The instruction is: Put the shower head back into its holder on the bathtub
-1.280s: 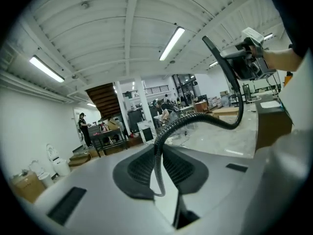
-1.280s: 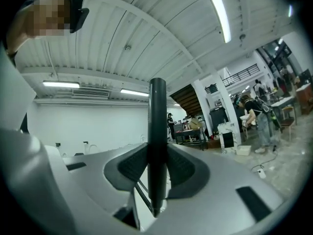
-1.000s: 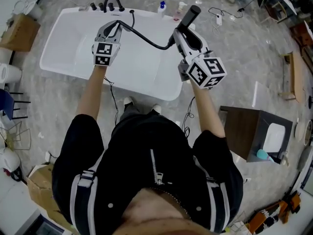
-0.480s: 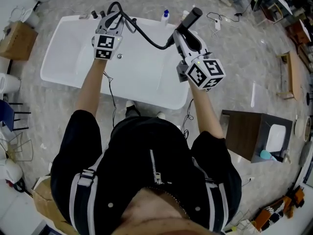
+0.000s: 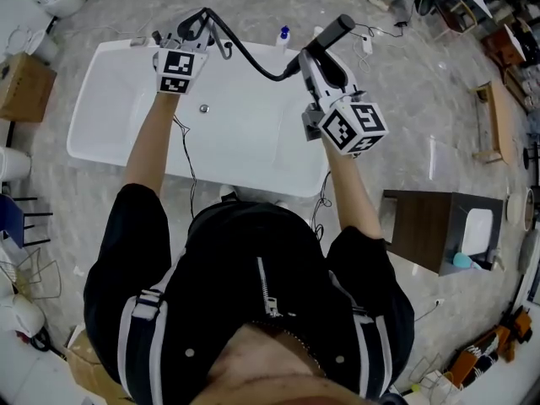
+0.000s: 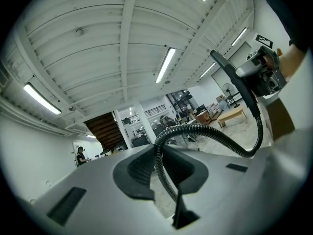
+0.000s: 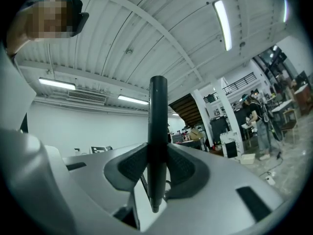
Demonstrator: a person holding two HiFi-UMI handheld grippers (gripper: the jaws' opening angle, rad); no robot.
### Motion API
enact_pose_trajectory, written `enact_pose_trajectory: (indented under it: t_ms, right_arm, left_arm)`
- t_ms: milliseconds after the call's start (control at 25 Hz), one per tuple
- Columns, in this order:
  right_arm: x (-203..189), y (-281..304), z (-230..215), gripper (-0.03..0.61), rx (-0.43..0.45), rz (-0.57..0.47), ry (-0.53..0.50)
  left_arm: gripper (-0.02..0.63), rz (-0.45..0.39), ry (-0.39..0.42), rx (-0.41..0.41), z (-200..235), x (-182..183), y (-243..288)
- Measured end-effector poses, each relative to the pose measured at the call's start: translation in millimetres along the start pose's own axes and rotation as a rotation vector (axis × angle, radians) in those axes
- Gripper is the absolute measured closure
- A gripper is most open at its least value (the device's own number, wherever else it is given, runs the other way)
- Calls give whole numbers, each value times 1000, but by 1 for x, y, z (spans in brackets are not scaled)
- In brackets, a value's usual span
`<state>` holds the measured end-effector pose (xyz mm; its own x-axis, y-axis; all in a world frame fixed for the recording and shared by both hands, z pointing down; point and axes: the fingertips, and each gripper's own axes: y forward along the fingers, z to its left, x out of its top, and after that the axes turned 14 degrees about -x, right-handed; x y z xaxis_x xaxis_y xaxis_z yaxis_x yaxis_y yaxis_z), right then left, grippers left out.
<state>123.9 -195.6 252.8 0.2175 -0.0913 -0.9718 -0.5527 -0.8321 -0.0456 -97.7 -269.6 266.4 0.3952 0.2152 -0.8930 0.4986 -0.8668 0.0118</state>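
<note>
The left tongs (image 5: 192,39), pinched narrow on the ribbed, coiling dark hose (image 5: 253,66), are reaching farther out than a second ago, now right by the taps (image 5: 158,37) on the far rim of the glossy white tub (image 5: 110,129). That looks like slack being drawn toward the holder end. Off to their right, the right tongs (image 5: 317,62) are clamping the slim, smooth black shower head (image 5: 334,32), which is sticking out past their tips and isn't in its holder yet.
</note>
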Motion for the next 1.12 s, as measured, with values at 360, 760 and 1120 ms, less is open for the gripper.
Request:
enact_pose_trajectory:
  t_ms: [360,760,1120]
  right_arm:
    - [-1,13,9,453,-36,-26,8]
    - [-10,25,10,453,-83,-21,21]
    - [-11,40,21,453,-102,-25,27]
  left_arm:
    - [546,-18,87,-27,29,9,14]
    - [546,-22,122,-67,45,-1,33]
    - [546,-41,183,-82,68,2,48]
